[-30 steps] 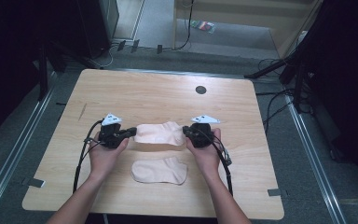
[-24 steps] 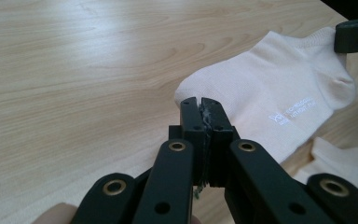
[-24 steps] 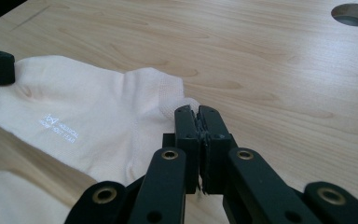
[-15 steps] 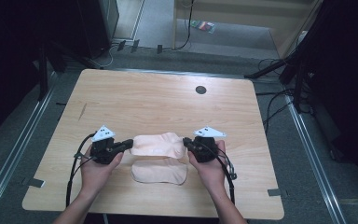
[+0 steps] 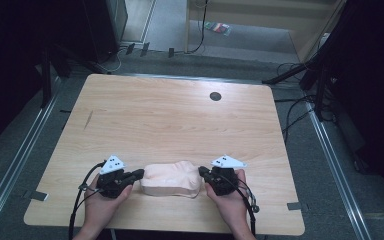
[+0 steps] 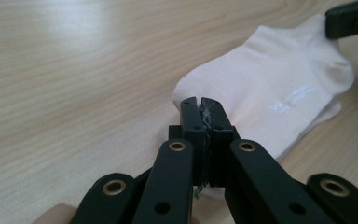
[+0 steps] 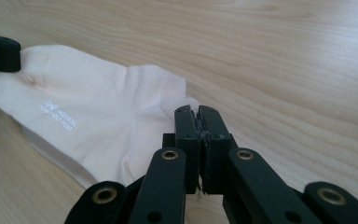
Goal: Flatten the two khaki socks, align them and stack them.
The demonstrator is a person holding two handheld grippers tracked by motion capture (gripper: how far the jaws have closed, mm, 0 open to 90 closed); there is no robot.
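Note:
A pale pink sock (image 5: 172,177) lies stretched between my two grippers near the table's front edge. It rests on top of a second sock of the same kind, whose edge (image 6: 332,112) peeks out beneath it. My left gripper (image 5: 141,173) is shut on the sock's left end; in the left gripper view (image 6: 200,103) fabric is pinched between the closed jaws. My right gripper (image 5: 201,171) is shut on the sock's other end, with the jaws (image 7: 196,112) closed over its hem. The sock (image 7: 88,107) carries small white lettering.
The wooden table (image 5: 180,120) has a dark round grommet (image 5: 215,96) at the back right. Cables trail from both grippers over the front edge. Dark stands and cables sit on the floor around the table.
Both hands have pulled the held sock toward the table's front edge. It now covers the second sock, which lay uncovered in front of it before.

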